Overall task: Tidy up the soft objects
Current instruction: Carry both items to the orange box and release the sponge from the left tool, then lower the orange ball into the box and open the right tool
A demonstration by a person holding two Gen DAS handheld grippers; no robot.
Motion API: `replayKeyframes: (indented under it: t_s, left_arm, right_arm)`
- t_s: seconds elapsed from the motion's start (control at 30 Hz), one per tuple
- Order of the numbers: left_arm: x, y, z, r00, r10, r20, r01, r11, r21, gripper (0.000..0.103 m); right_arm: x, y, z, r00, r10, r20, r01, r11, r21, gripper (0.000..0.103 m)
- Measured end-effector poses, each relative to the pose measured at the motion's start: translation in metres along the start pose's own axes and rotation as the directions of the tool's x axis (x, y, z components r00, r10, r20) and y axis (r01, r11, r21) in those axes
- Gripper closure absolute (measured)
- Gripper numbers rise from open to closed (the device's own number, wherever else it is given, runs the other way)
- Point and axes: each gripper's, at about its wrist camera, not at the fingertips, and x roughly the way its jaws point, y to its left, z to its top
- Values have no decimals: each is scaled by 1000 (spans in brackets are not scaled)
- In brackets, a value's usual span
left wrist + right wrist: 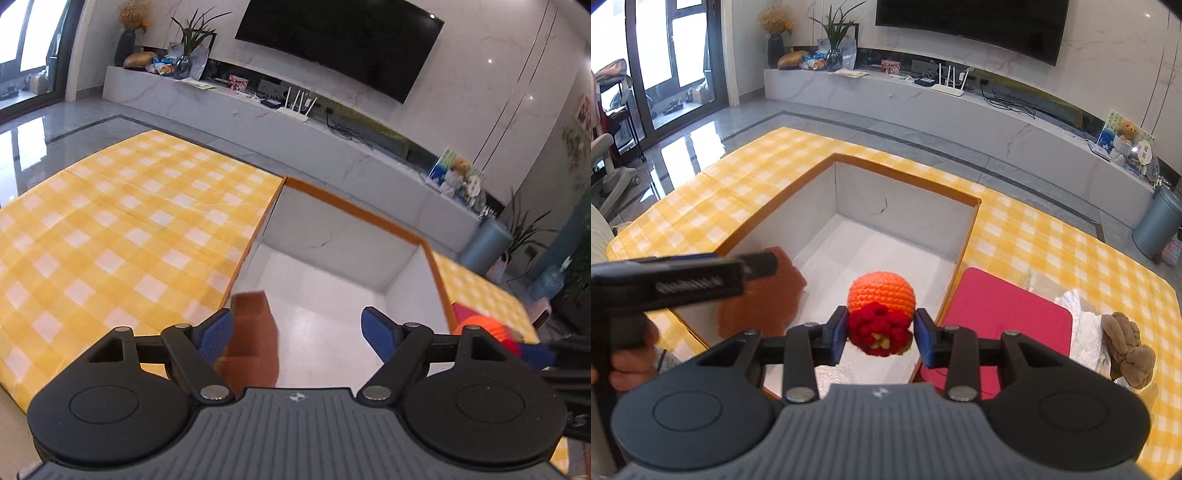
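The left gripper [297,334] points down into the open box [332,236], its blue pads spread wide with nothing pressed between them. A brown cloth-like piece [255,332], blurred, sits just inside the left pad [216,334], against the box's near-left wall; whether it touches the pad cannot be told. In the right wrist view the same piece [764,299] shows as a blurred brown patch below the left gripper's [701,277] dark body, which reaches in level from the left edge over the box's near-left corner, with a hand [626,354] wrapped round its grip.

The right gripper [881,332] tilts downward over the near edge of the box [905,184]. Its jaws stand narrow, clamped on a crocheted toy [881,306]: the pads press the dark red knobbly lower part from both sides, and the orange ball-shaped top rises above them. The toy hangs over the white floor of the box, near its near-right side.

The box, white inside with an orange rim, sits on a yellow checked cloth [1052,243] covering the table. Just beside the box's right wall lies a flat pink pad [1004,317]. Further right, near the table's near-right edge, lie a crumpled white sheet [1082,321] and a brown plush toy [1126,347] resting on it
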Motion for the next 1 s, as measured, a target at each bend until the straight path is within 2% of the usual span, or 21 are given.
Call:
replayKeyframes:
  t_s: [0.07, 0.13, 0.27, 0.4, 0.57, 0.77, 0.87, 1.0]
  left_arm:
    - [-7, 3, 4, 1000, -8, 13, 8, 1000, -13, 10]
    - [-18, 4, 7, 999, 17, 46, -16, 1000, -23, 7]
    - [-35, 7, 16, 995, 32, 99, -32, 999, 1, 7]
    - [-38, 8, 18, 986, 93, 141, -98, 995, 25, 7]
    - [-17, 3, 14, 986, 154, 60, -160, 979, 126, 7]
    - [-14, -3, 8, 979, 175, 104, -192, 964, 182, 7]
    - [-9, -1, 6, 979, 188, 84, -201, 962, 187, 7]
    - [-4, 4, 6, 975, 212, 67, -221, 959, 177, 7]
  right_arm:
    - [7, -1, 0, 1000, 7, -16, -7, 1000, 3, 65]
    - [13, 1, 1, 999, 17, -31, -17, 1000, 9, 65]
    - [27, 3, 1, 998, 9, -55, -9, 1000, 8, 65]
    - [40, 8, 4, 997, 23, -78, -23, 1000, 2, 65]
    - [68, 24, 7, 985, 35, -168, -45, 997, -55, 65]
    - [99, 39, 10, 959, 7, -282, -49, 989, -140, 65]
    - [112, 41, 10, 941, 0, -340, -62, 983, -170, 65]
    - [123, 40, 11, 932, -19, -362, -51, 982, -182, 65]
